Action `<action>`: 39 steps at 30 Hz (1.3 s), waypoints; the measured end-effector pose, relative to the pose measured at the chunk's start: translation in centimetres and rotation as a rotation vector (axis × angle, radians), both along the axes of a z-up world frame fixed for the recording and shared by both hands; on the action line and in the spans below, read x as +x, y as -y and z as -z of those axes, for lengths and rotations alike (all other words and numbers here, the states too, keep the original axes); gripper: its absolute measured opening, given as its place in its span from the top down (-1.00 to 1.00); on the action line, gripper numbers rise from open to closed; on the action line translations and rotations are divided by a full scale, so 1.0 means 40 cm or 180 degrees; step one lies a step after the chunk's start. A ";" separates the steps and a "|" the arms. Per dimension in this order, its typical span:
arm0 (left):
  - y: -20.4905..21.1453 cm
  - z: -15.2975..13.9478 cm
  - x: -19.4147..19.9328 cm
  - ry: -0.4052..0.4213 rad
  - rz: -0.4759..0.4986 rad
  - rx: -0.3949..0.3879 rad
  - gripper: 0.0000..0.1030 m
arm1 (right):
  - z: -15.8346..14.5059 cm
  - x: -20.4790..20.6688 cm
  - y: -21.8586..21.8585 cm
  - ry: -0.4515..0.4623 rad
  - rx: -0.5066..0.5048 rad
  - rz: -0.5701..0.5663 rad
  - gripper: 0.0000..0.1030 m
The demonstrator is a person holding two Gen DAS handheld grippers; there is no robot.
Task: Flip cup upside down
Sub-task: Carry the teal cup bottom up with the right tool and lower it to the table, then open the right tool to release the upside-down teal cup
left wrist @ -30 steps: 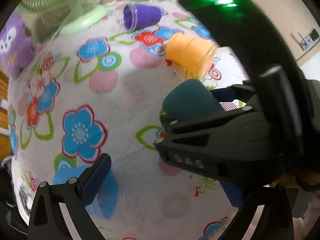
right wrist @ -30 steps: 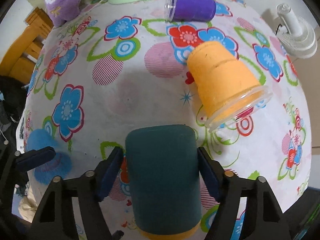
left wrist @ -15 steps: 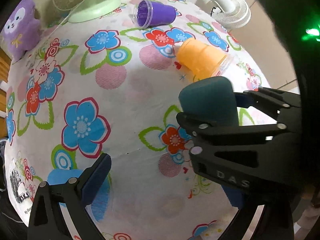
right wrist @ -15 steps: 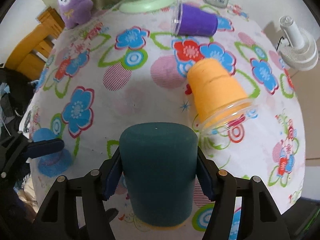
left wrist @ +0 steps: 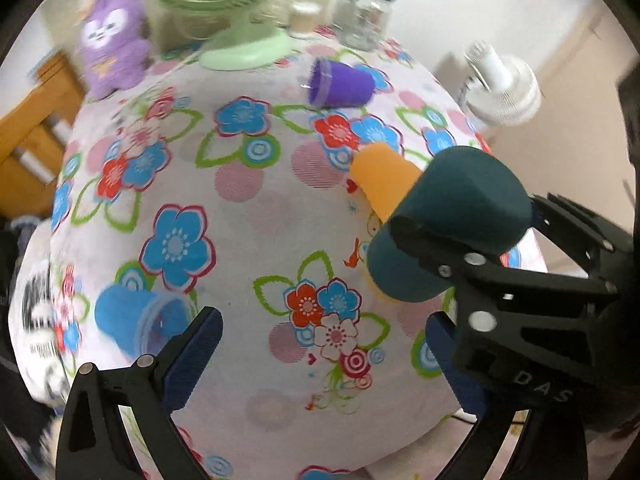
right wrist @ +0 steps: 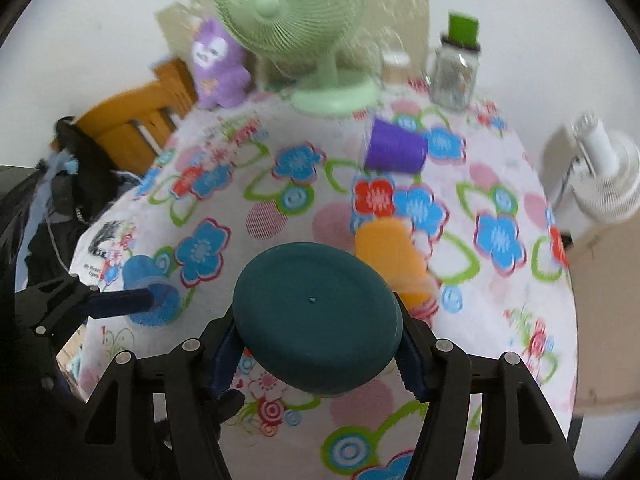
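Note:
My right gripper point(right wrist: 316, 344) is shut on a dark teal cup point(right wrist: 316, 316), held above the flowered tablecloth with its flat base turned toward the camera. In the left wrist view the teal cup point(left wrist: 452, 224) is tilted in the air at the right, clamped in the right gripper point(left wrist: 472, 264). My left gripper point(left wrist: 320, 344) is open and empty low over the cloth. A blue cup point(left wrist: 136, 320) lies on its side next to the left finger point(left wrist: 192, 352). An orange cup point(right wrist: 388, 252) and a purple cup point(right wrist: 396, 148) lie on their sides farther back.
A green desk fan point(right wrist: 304, 32), a purple plush toy point(right wrist: 216, 64) and a glass jar with a green lid point(right wrist: 456, 64) stand at the table's back edge. A white fan point(right wrist: 604, 176) stands off the table at the right. A wooden chair point(right wrist: 132, 120) is at the left.
The right gripper has lifted and turned the teal cup, so its base now faces the camera. Both cameras have tilted up toward the back of the table. The blue cup has come into view.

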State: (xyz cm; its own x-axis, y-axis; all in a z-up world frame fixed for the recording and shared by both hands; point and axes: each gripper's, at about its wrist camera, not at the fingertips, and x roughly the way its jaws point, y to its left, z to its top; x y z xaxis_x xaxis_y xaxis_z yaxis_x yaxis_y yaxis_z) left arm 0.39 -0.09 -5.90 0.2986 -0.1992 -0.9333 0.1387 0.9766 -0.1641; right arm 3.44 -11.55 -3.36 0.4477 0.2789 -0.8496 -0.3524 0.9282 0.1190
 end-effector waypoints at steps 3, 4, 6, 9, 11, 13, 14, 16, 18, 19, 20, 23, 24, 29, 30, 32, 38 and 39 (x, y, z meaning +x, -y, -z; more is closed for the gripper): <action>0.001 0.018 -0.028 0.0080 -0.0221 0.0068 -0.99 | 0.016 -0.023 0.019 0.0223 0.0076 -0.0112 -0.31; 0.001 0.029 -0.038 0.0078 -0.0283 0.0077 -0.99 | 0.024 -0.030 0.025 0.0255 0.0109 -0.0116 -0.31; 0.000 0.053 -0.059 0.0075 -0.0389 0.0087 -0.99 | 0.038 -0.045 0.036 0.0306 0.0178 -0.0110 -0.31; 0.011 0.081 -0.092 0.0119 -0.0378 0.0145 -0.99 | 0.064 -0.066 0.043 0.0365 0.0181 -0.0079 -0.31; 0.017 0.096 -0.114 0.0196 -0.0374 0.0246 -0.99 | 0.085 -0.072 0.044 0.0337 0.0152 -0.0047 -0.31; 0.017 0.107 -0.129 0.0227 -0.0390 0.0251 -0.99 | 0.106 -0.081 0.048 0.0315 0.0182 -0.0019 -0.31; 0.015 0.114 -0.136 0.0233 -0.0408 0.0218 -0.99 | 0.114 -0.084 0.048 0.0315 0.0175 -0.0011 -0.31; 0.010 0.124 -0.143 0.0236 -0.0434 0.0200 -0.99 | 0.135 -0.091 0.045 0.0295 0.0142 0.0018 -0.31; 0.006 0.128 -0.151 0.0269 -0.0452 0.0202 -0.99 | 0.144 -0.099 0.043 0.0364 0.0154 0.0032 -0.31; 0.006 0.130 -0.154 0.0275 -0.0457 0.0197 -0.99 | 0.146 -0.103 0.041 0.0388 0.0135 0.0019 -0.31; 0.004 0.133 -0.155 0.0280 -0.0459 0.0189 -0.99 | 0.147 -0.107 0.038 0.0431 0.0115 0.0007 -0.31; 0.003 0.141 -0.154 0.0283 -0.0455 0.0222 -0.99 | 0.150 -0.112 0.038 0.0477 0.0127 0.0035 -0.33; 0.004 0.142 -0.155 0.0293 -0.0448 0.0225 -0.99 | 0.152 -0.111 0.037 0.0473 0.0139 0.0039 -0.33; -0.004 0.139 -0.152 0.0294 -0.0414 0.0187 -0.99 | 0.151 -0.105 0.034 0.0479 0.0178 0.0117 -0.35; -0.005 0.138 -0.150 0.0294 -0.0413 0.0182 -0.99 | 0.150 -0.104 0.031 0.0491 0.0176 0.0120 -0.35; -0.008 0.138 -0.148 0.0287 -0.0406 0.0163 -0.99 | 0.150 -0.101 0.025 0.0498 0.0162 0.0128 -0.36; -0.028 0.139 -0.139 0.0266 -0.0419 0.0120 -0.99 | 0.145 -0.094 0.017 0.0562 0.0158 0.0219 -0.71; -0.032 0.139 -0.138 0.0258 -0.0419 0.0113 -0.99 | 0.144 -0.093 0.017 0.0570 0.0161 0.0226 -0.75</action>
State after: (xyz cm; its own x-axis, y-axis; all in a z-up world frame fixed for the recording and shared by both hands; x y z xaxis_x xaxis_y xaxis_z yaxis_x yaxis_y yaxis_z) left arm -5.14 1.18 -11.46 0.3948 -0.1208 -0.9108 0.0204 0.9922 -0.1227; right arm -0.28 -12.23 -9.11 0.6104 0.2815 -0.7404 -0.3060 0.9460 0.1073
